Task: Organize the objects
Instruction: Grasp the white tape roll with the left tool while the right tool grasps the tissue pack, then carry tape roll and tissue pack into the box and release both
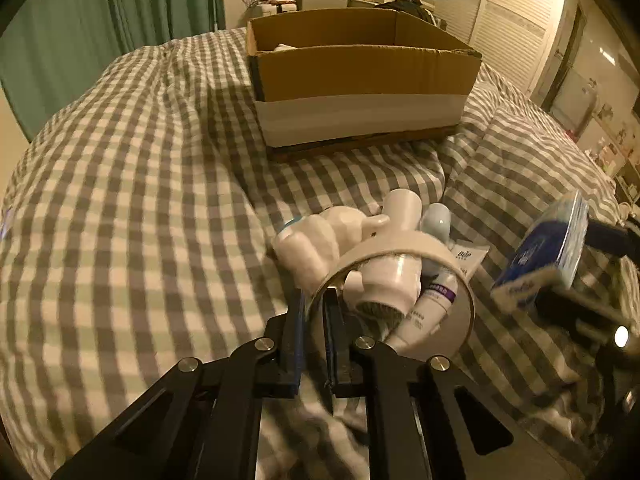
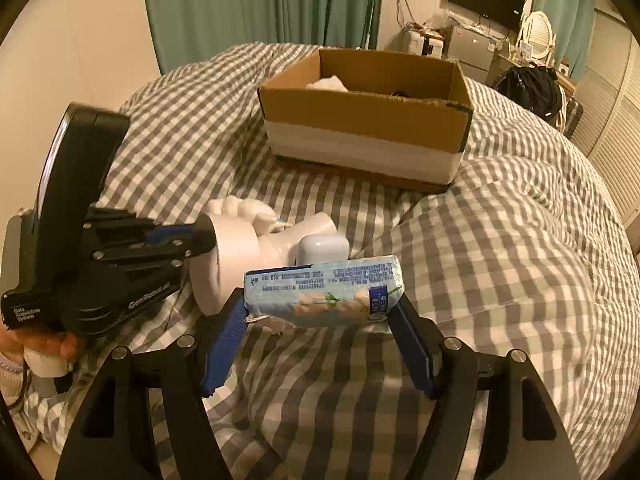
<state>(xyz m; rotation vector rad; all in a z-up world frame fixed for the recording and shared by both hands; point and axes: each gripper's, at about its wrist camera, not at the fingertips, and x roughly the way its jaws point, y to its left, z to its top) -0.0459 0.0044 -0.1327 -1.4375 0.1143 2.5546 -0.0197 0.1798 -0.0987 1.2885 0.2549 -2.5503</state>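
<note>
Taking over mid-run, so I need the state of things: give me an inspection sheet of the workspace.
Surface: bed with grey checked duvet, rumpled.
Job's things: open cardboard box on the bed, something white inside; tape roll; tissue pack.
Clutter: white figurine, white bottle, tubes piled together.
Grippers: left gripper pinches the tape roll's wall; right gripper clamps the tissue pack.
Cables: wires at the far desk.
Surroundings: green curtains, monitor, mirror, louvred doors.

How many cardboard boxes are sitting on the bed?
1. The cardboard box sits open on the checked blanket, beyond the pile of toiletries. No other box shows in either view.
</note>
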